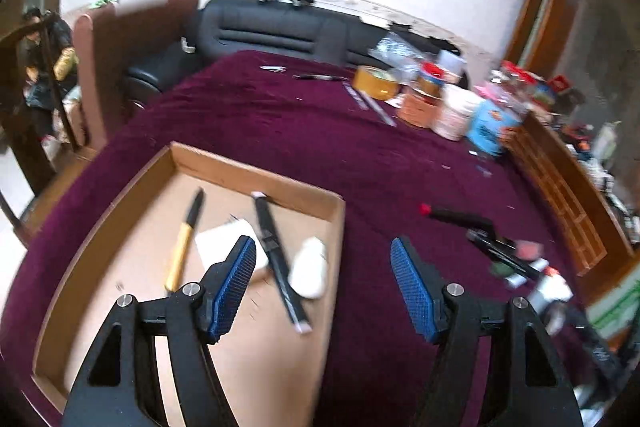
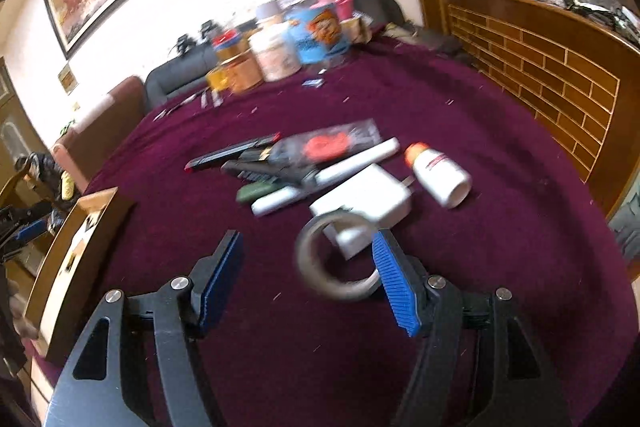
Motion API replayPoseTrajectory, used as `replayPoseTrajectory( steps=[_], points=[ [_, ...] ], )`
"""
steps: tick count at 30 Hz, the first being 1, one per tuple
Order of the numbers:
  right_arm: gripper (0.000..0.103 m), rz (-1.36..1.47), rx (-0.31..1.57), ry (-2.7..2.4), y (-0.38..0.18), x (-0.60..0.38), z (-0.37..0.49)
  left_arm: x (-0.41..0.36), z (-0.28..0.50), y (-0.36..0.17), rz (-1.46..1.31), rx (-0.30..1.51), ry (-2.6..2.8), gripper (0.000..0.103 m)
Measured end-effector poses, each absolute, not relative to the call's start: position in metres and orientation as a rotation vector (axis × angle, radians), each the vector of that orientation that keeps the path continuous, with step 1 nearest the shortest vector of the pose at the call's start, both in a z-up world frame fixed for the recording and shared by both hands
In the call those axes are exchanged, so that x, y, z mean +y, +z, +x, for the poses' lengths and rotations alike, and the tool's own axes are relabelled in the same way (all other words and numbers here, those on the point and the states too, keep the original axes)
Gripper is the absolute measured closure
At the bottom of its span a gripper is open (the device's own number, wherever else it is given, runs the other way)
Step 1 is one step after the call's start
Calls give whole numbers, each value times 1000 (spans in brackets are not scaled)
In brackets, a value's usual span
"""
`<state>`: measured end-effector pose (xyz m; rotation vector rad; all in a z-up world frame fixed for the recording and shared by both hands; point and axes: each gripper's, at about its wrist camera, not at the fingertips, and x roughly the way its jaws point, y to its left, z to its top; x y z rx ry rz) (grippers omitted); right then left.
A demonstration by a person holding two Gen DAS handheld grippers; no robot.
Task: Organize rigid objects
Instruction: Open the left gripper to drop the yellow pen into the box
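We are holding the left gripper [image 1: 324,255] over the near part of the table, with its blue pads [image 1: 240,267] standing well apart and nothing lying between them. Just under its left finger, a shallow cardboard tray [image 1: 256,171] is resting on the purple tablecloth [image 1: 280,115], and inside it we are seeing a knife with a yellow handle [image 1: 185,239], a white flat piece [image 1: 218,239], a long black stick [image 1: 276,255] lying across the middle, and a white oval thing [image 1: 310,267] beside it. We are keeping the right gripper [image 2: 308,259] spread as well, gripping nothing; a roll of tape [image 2: 336,259] is showing between its fingers, close to the right pad [image 2: 394,283], but it is blurred and we cannot tell if it is touching the pad. Just behind the roll, a white box [image 2: 372,203] is lying on the cloth, and near it a white bottle with an orange cap [image 2: 438,173] is lying on its side. A little further, a loose pile is waiting: white tubes [image 2: 360,159], a dark green piece [image 2: 256,191], black tools [image 2: 256,167] and a clear bag with something red [image 2: 332,145]. At the far edge of the table, jars and cups [image 2: 296,39] are standing close together, beside a yellow tape roll [image 1: 376,81]. Behind the table, a dark sofa [image 1: 272,27] is standing against the wall.
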<state>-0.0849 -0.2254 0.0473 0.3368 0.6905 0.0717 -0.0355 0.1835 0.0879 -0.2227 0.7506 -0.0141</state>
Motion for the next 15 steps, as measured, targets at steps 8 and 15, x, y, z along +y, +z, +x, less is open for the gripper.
replayPoseTrajectory(
  steps=[8, 15],
  points=[
    [37, 437, 701, 48, 35, -250, -68, 201, 8, 40, -244, 889, 38, 39],
    [37, 436, 702, 47, 35, -250, -70, 193, 13, 33, -212, 912, 7, 39]
  ],
)
